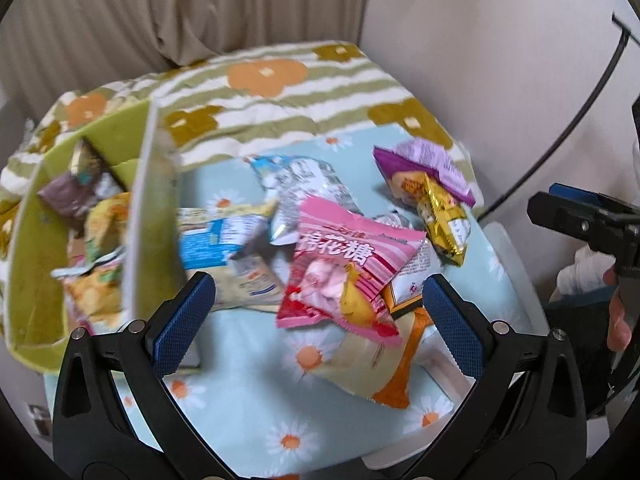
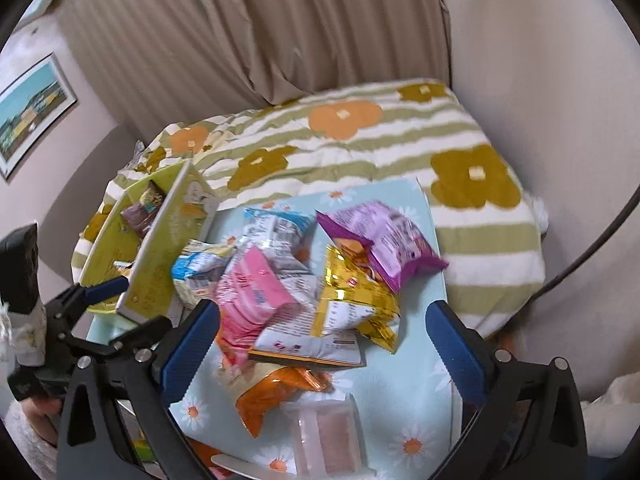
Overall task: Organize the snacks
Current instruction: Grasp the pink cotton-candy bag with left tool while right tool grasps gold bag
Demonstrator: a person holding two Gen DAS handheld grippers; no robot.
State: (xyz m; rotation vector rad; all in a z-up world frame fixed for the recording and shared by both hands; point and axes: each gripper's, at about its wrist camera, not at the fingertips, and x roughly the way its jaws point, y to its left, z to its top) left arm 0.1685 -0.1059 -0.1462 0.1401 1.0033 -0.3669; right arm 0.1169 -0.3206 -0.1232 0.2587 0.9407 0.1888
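A pile of snack packets lies on a light blue daisy cloth: a pink marshmallow bag, a gold packet, a purple bag, a blue-white packet and an orange-cream bag. A green organizer box at the left holds several packets. My left gripper is open and empty just before the pink bag. My right gripper is open and empty over the pile.
A striped flower blanket covers the bed behind the cloth. A curtain and wall stand behind. A clear plastic container lies at the cloth's near edge. A black cable runs at the right.
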